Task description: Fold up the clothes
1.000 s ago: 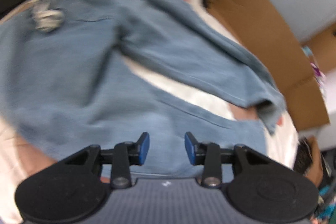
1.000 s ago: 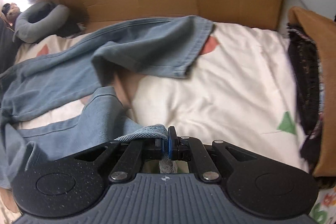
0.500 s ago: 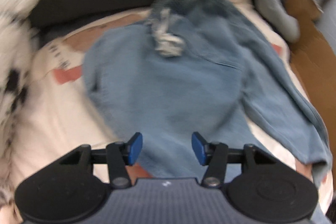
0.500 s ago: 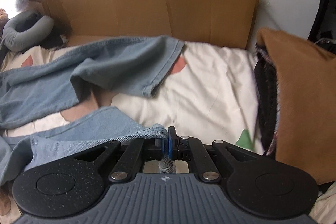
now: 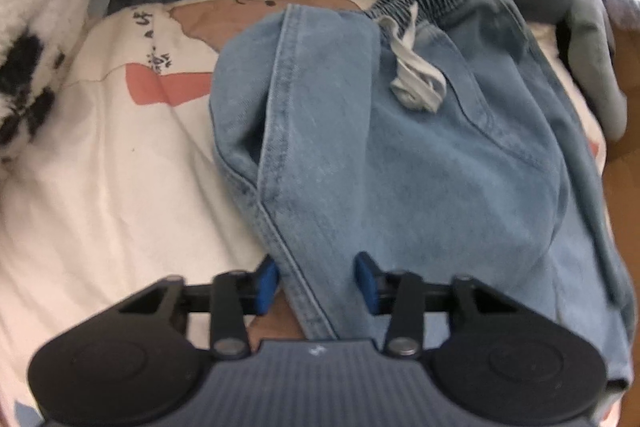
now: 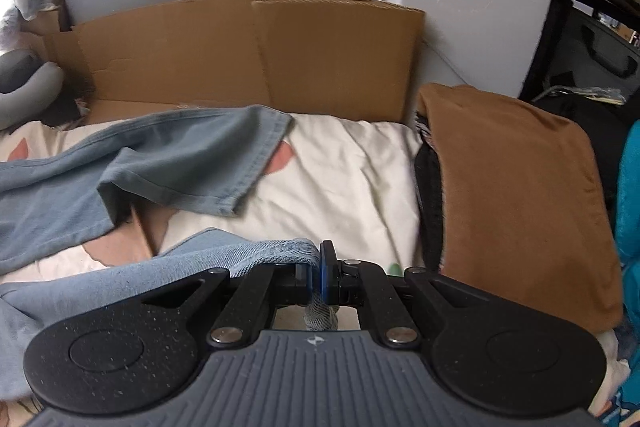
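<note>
Light denim jeans (image 5: 400, 155) sprawl across the cream bedspread (image 5: 100, 187). The left gripper (image 5: 317, 281) is wide open, straddling a seam. The right gripper (image 6: 316, 277) is clamped tight on a hem. The bedspread print near the top edge is too blurry to read.

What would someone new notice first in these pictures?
Light blue jeans sprawl across the pale bedspread, white drawstring knotted below the elastic waistband. The right gripper is shut on a hem, the left gripper open astride a seam. A brown folded cloth lies right.
</note>
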`<state>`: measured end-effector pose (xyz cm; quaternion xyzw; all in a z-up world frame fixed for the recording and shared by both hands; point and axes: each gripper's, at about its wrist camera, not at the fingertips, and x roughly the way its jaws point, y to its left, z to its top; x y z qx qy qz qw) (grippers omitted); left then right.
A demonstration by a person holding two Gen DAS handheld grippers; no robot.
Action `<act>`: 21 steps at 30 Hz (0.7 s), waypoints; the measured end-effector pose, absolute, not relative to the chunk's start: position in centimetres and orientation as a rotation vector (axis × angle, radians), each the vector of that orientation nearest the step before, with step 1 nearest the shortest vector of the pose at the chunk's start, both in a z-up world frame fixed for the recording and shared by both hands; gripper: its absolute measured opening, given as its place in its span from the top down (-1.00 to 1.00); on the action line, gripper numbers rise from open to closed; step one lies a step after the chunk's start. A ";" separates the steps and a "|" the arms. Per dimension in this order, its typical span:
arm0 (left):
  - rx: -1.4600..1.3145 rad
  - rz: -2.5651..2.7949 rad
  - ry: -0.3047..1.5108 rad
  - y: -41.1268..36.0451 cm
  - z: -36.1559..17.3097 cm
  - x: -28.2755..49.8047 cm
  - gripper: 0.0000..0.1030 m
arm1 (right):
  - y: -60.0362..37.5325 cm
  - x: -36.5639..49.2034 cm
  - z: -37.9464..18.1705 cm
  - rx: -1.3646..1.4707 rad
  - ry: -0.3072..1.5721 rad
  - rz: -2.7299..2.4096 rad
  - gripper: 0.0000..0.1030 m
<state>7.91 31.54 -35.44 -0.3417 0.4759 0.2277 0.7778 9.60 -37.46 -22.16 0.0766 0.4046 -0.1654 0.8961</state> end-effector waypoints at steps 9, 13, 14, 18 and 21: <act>-0.697 0.436 0.968 31.9 -31.0 7.4 0.81 | -39.2 8.2 -20.4 0.214 0.801 -0.380 0.98; -0.648 0.402 0.953 31.4 -28.0 7.6 0.82 | -39.7 7.8 -19.4 0.225 0.778 -0.387 0.98; -0.641 0.396 0.946 31.3 -27.4 7.6 0.82 | -39.8 7.7 -19.2 0.226 0.774 -0.386 0.98; -0.618 0.386 0.941 31.1 -26.4 6.9 0.82 | -40.2 6.8 -19.8 0.224 0.796 -0.385 0.98; -0.626 0.396 0.965 31.3 -27.0 6.2 0.83 | -40.4 5.8 -21.2 0.208 0.842 -0.380 0.98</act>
